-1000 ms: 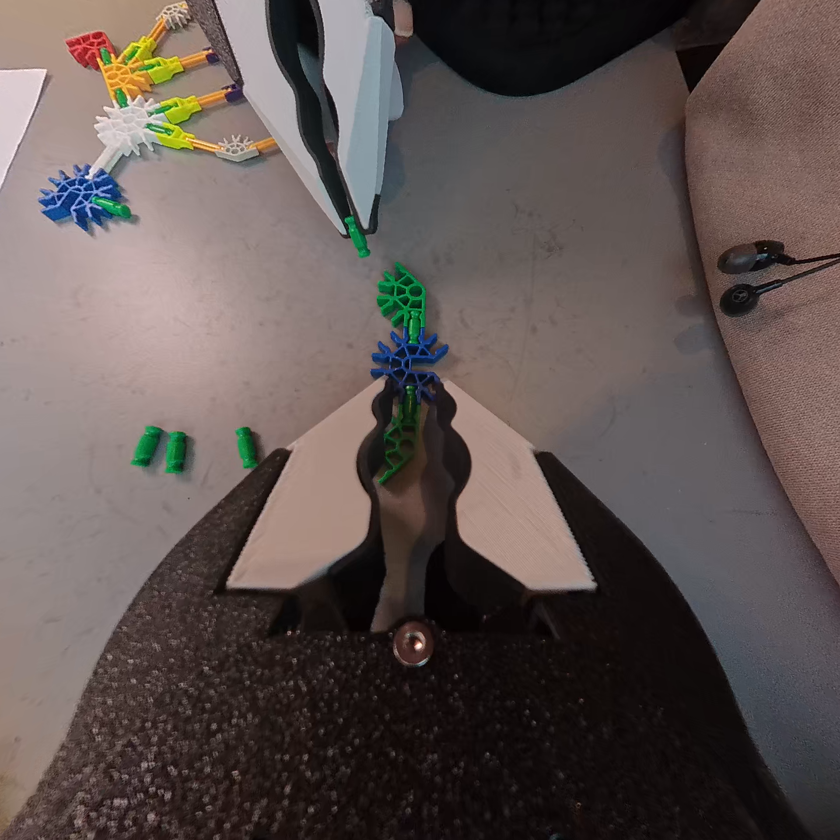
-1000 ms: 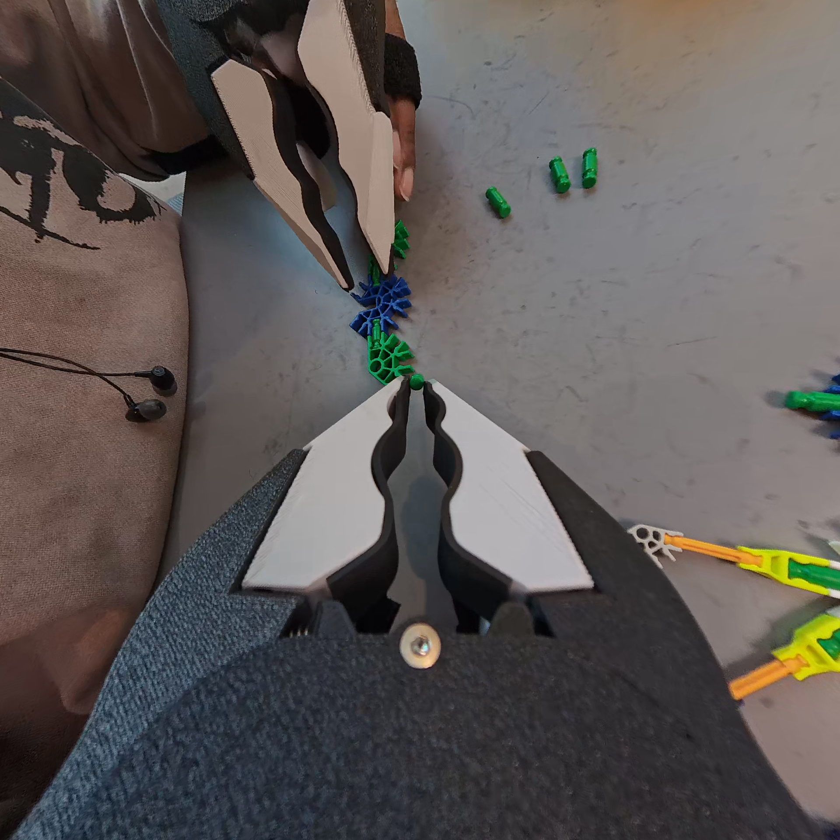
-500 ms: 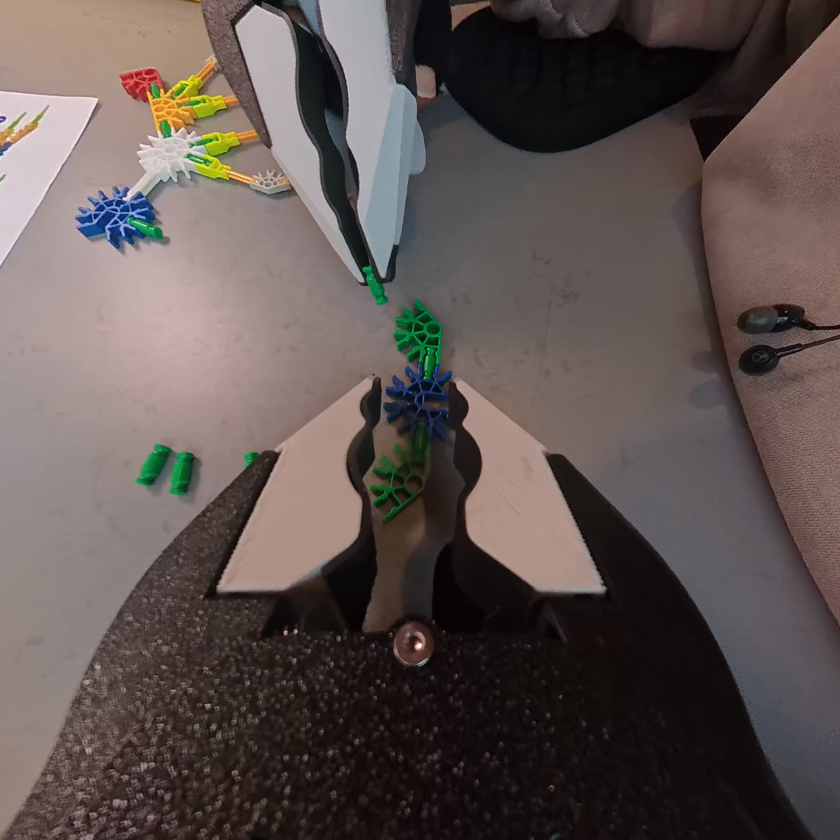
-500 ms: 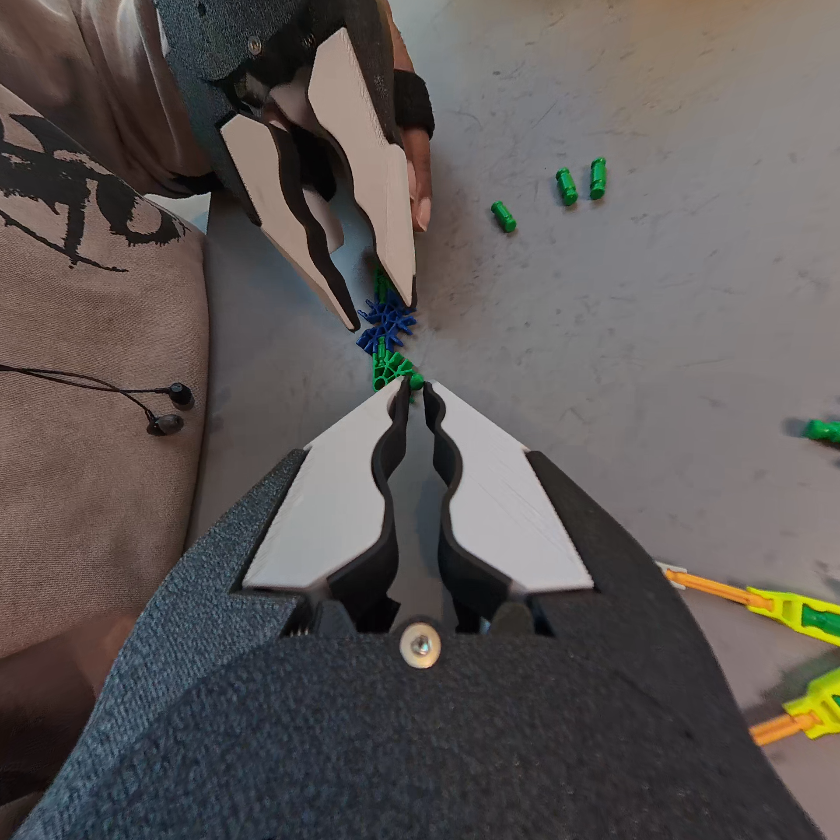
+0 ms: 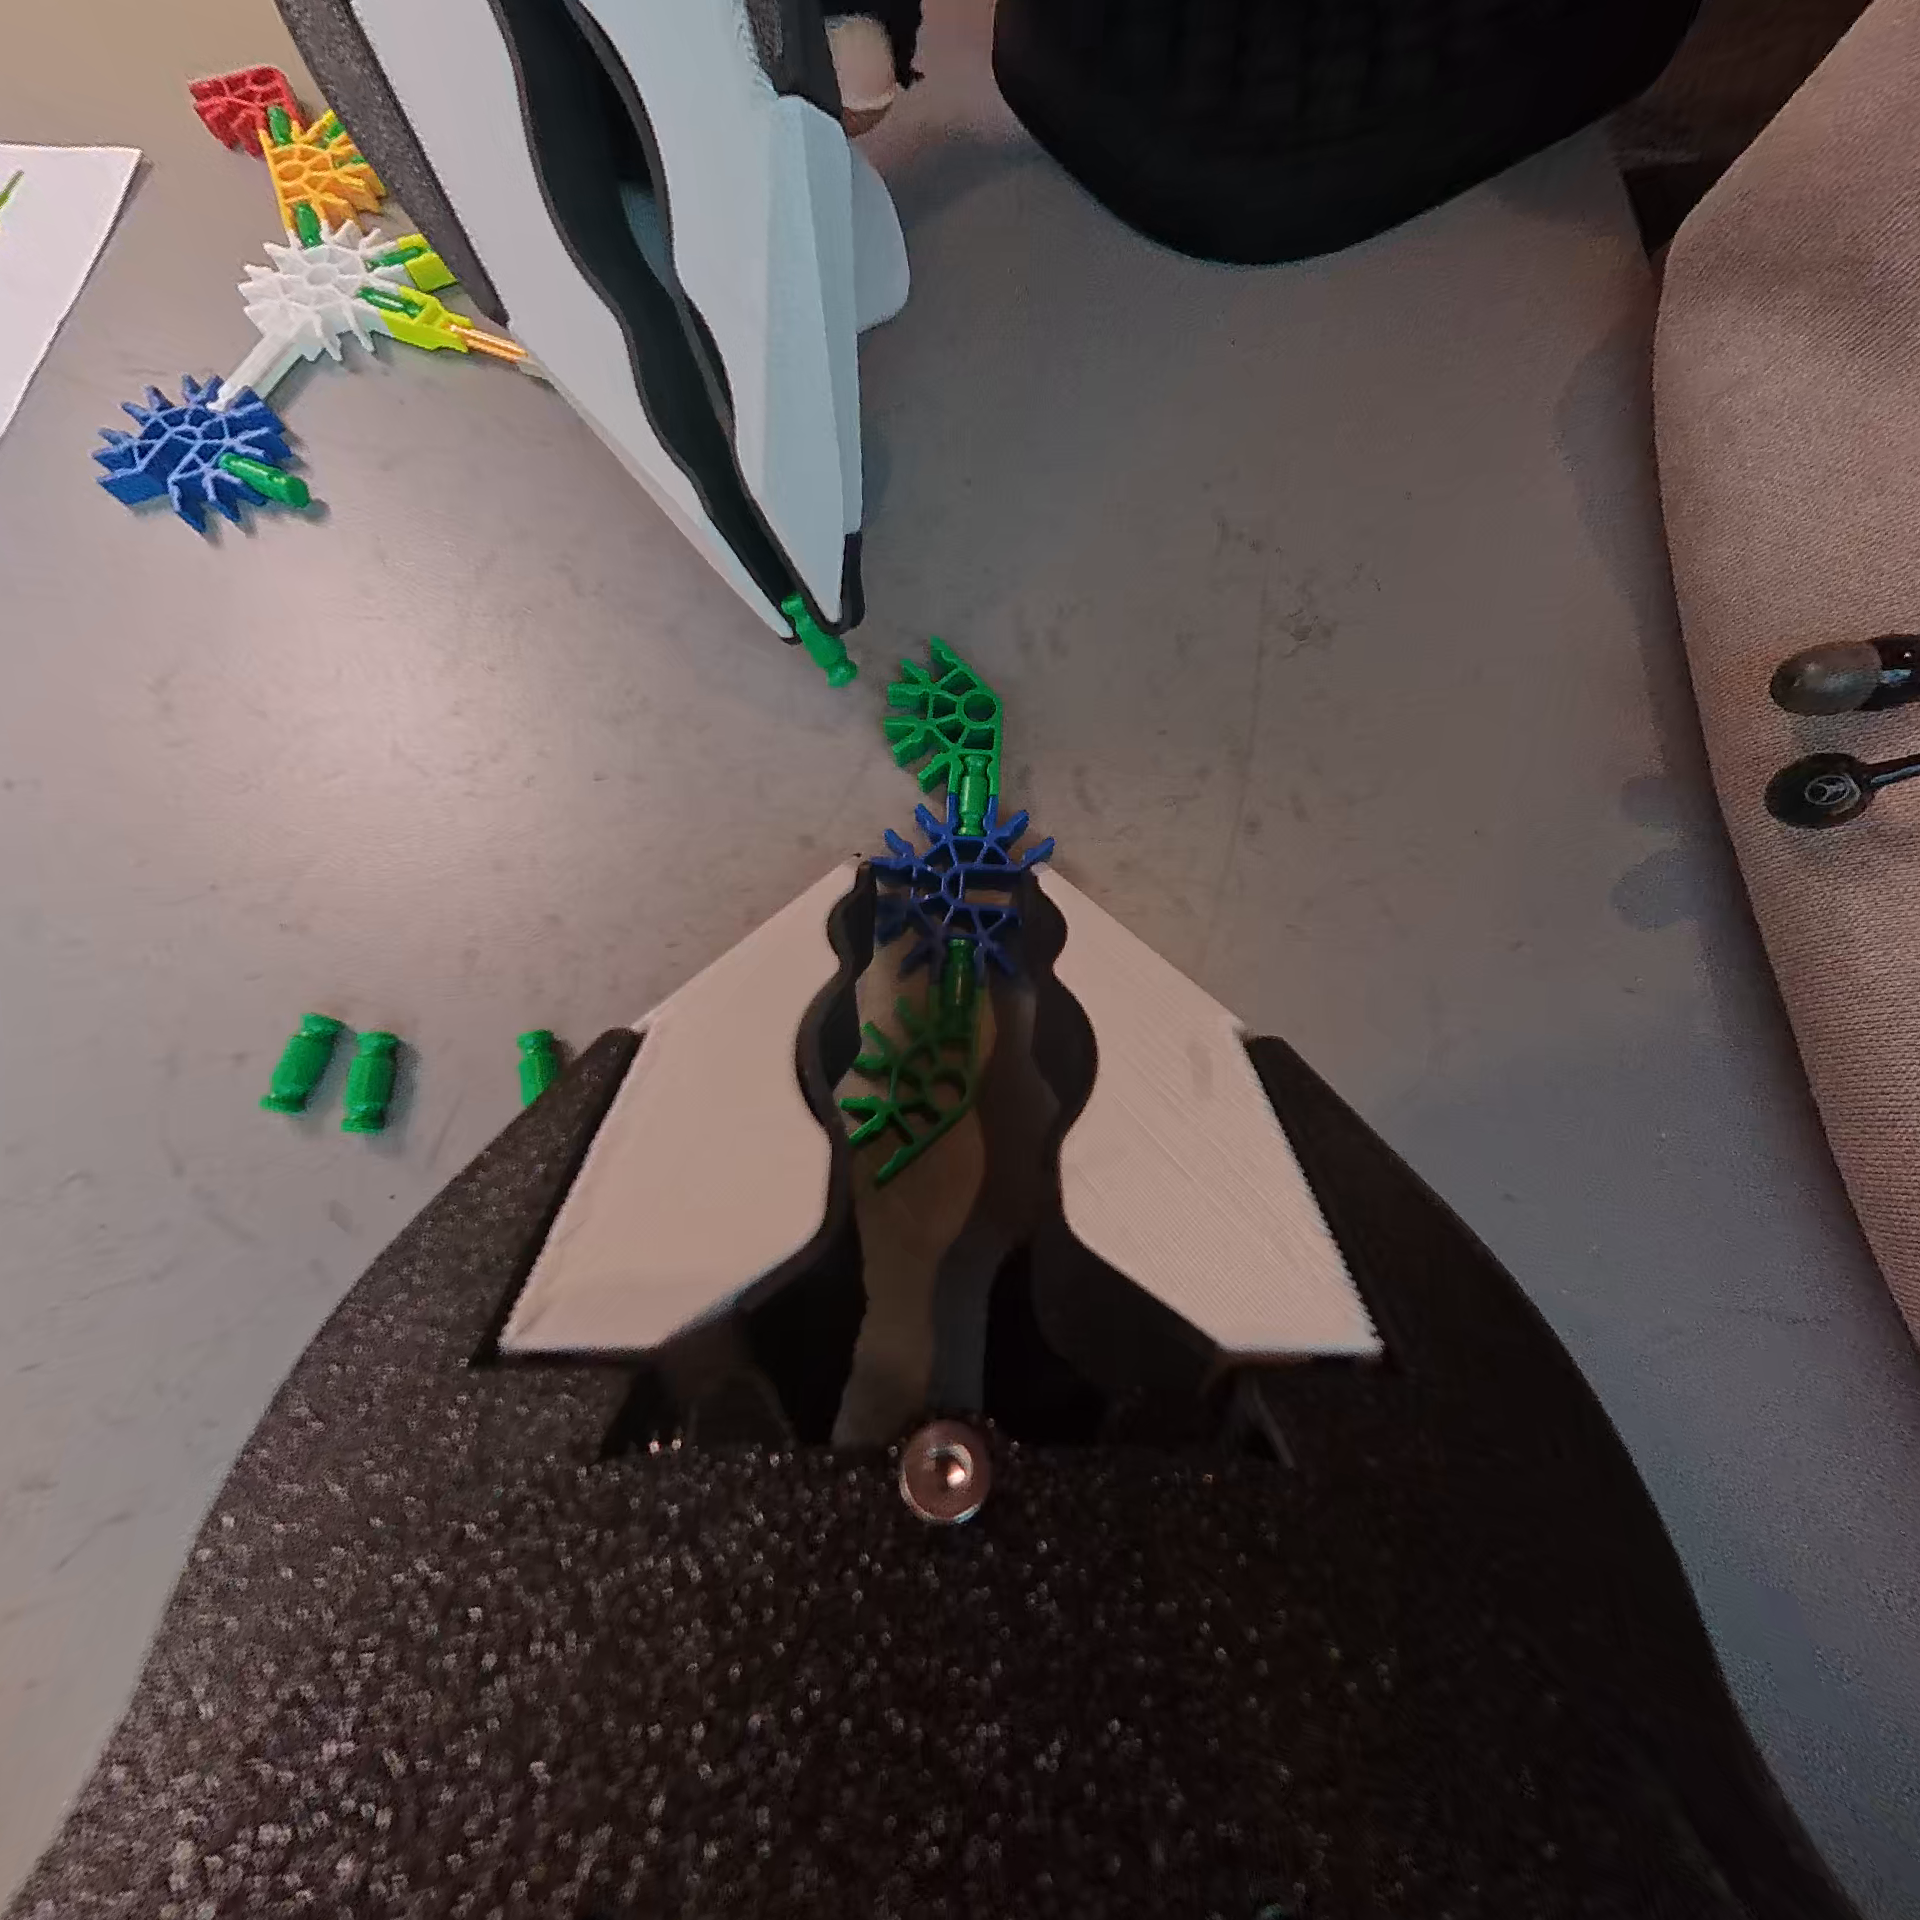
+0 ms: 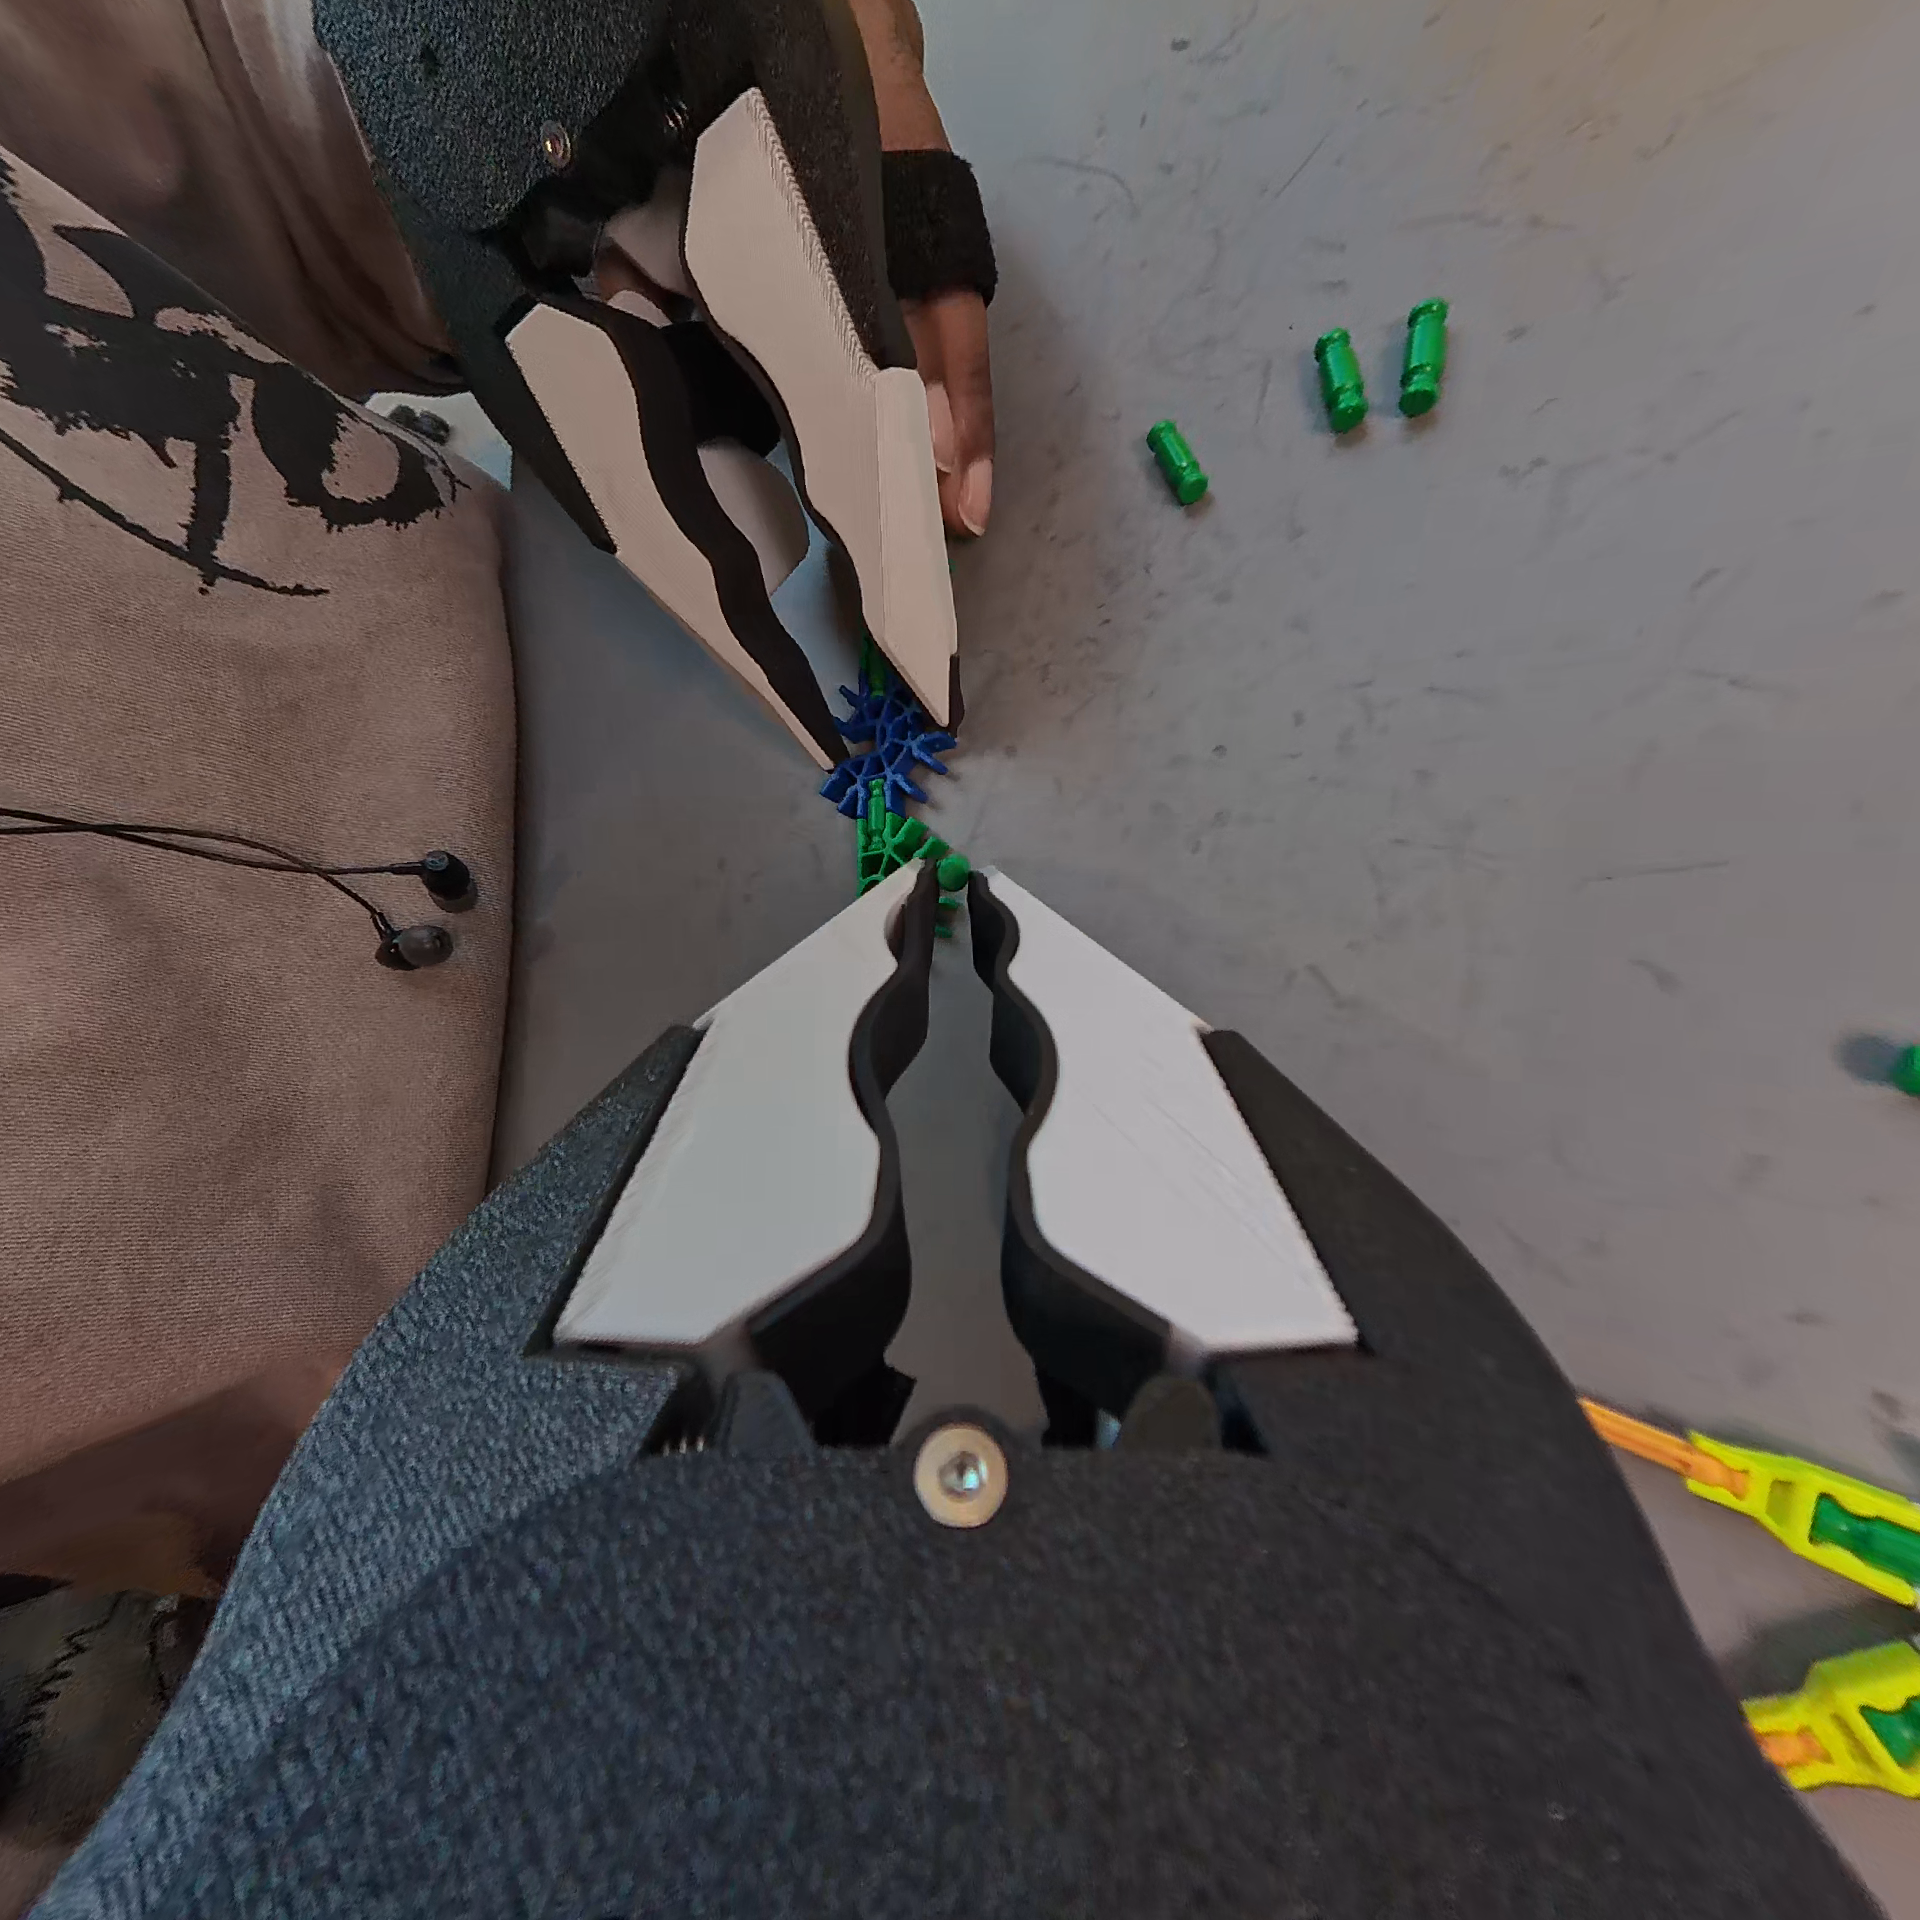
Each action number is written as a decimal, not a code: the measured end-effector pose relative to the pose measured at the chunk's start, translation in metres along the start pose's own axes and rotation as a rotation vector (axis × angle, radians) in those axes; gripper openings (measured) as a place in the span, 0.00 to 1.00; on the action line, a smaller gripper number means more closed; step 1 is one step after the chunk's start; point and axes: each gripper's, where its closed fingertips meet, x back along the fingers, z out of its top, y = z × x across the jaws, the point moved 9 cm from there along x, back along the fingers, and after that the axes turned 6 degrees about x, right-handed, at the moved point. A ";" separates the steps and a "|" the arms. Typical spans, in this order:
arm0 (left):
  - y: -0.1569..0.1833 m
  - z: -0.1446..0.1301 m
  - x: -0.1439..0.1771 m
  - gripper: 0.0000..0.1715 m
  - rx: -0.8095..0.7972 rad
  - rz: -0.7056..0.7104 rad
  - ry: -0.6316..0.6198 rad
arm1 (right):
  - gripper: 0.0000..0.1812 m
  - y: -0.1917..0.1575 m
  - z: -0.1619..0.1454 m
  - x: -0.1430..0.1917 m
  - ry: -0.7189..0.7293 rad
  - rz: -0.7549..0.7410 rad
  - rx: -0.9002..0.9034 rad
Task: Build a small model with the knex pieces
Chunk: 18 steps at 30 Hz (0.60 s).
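Grey tabletop (image 5: 416,779) — green rod (image 5: 821,646) pinched

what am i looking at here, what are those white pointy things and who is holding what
They are two hand-held pincers, each carrying its own camera. The left gripper, seen from its own camera, pinches a small chain of green and blue plastic connector pieces. The right gripper is shut on a short green plastic rod, close to the chain's far end. On the grey table lie three loose green rods, a multicoloured toy assembly and black earphones on brown cloth.
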 end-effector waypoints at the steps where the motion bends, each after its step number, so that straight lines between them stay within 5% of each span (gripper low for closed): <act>1: 0.000 0.000 0.000 0.16 0.000 -0.001 0.000 | 0.03 0.000 0.001 0.000 -0.005 0.006 -0.006; 18: -0.002 0.000 0.005 0.17 0.022 -0.009 0.001 | 0.03 -0.002 0.001 -0.004 -0.020 0.057 -0.093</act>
